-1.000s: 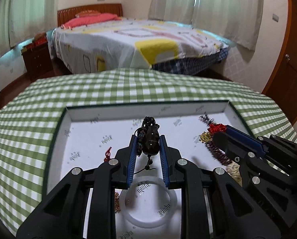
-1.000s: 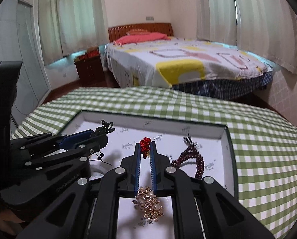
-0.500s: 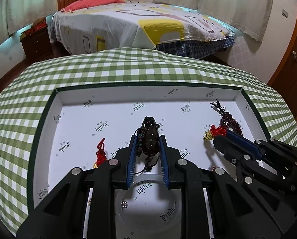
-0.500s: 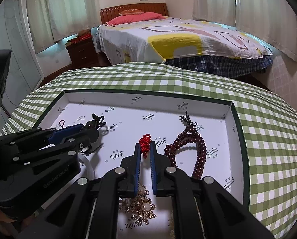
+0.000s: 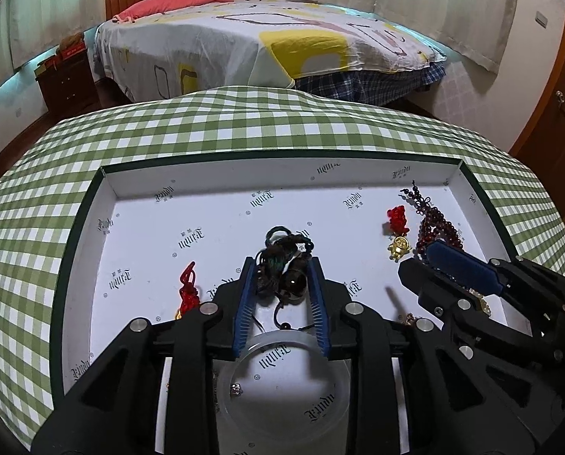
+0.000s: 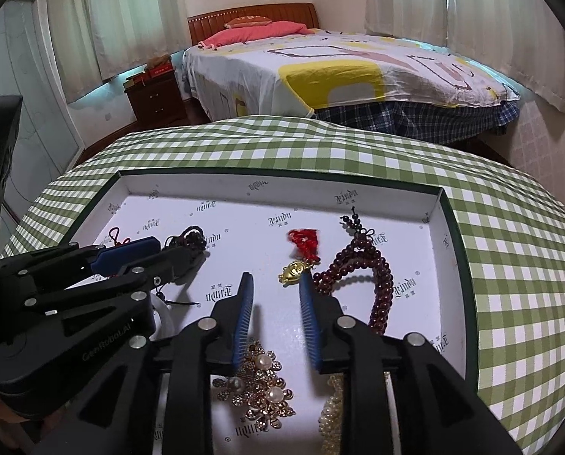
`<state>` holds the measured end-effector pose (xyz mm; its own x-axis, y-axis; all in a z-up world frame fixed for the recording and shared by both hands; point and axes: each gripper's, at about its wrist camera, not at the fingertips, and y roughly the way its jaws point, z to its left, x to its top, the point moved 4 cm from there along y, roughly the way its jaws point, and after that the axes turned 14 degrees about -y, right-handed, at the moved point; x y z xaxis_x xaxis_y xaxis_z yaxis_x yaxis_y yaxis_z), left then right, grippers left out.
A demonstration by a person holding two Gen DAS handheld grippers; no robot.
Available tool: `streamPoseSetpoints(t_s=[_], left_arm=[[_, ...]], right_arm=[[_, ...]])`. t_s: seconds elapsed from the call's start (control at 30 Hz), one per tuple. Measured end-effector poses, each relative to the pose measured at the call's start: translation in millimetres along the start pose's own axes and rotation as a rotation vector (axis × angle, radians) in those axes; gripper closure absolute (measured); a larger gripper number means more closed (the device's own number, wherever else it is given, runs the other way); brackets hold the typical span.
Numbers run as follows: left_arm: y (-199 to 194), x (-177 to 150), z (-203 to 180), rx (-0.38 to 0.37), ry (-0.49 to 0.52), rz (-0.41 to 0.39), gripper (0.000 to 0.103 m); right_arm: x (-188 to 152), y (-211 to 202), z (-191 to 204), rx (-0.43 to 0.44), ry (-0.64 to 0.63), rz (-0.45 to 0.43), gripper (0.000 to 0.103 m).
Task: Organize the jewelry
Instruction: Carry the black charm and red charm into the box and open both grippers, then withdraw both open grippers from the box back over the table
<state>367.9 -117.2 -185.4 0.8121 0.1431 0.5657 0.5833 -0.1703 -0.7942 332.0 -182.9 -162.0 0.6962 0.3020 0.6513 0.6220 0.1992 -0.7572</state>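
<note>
The left gripper (image 5: 281,280) pinches a dark bead bracelet (image 5: 282,265) over the tray (image 5: 92,204), while the right gripper (image 6: 274,284) is spread open near the red-tasselled gold charm (image 6: 297,261).

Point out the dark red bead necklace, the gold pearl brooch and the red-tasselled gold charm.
dark red bead necklace (image 6: 383,284): right wrist view, on its right-hand bead strands.
gold pearl brooch (image 6: 261,386): right wrist view, on its centre.
red-tasselled gold charm (image 6: 293,271): right wrist view, on the gold piece.
</note>
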Motion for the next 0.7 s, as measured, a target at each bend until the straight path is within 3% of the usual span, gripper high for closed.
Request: streamPoseSetpoints(t_s=[0.3, 0.7], left_arm=[[-12.7, 2.3, 4.4, 0.022, 0.011, -0.047, 0.048], [-42.8, 2.2, 9.4, 0.042, 0.0, -0.146, 0.023]], right_arm=[[1.1, -12.7, -4.7, -0.02, 0.003, -0.024, 0.059], [0.5, -36.0, -12.7, -0.077, 0.007, -0.062, 0.036]])
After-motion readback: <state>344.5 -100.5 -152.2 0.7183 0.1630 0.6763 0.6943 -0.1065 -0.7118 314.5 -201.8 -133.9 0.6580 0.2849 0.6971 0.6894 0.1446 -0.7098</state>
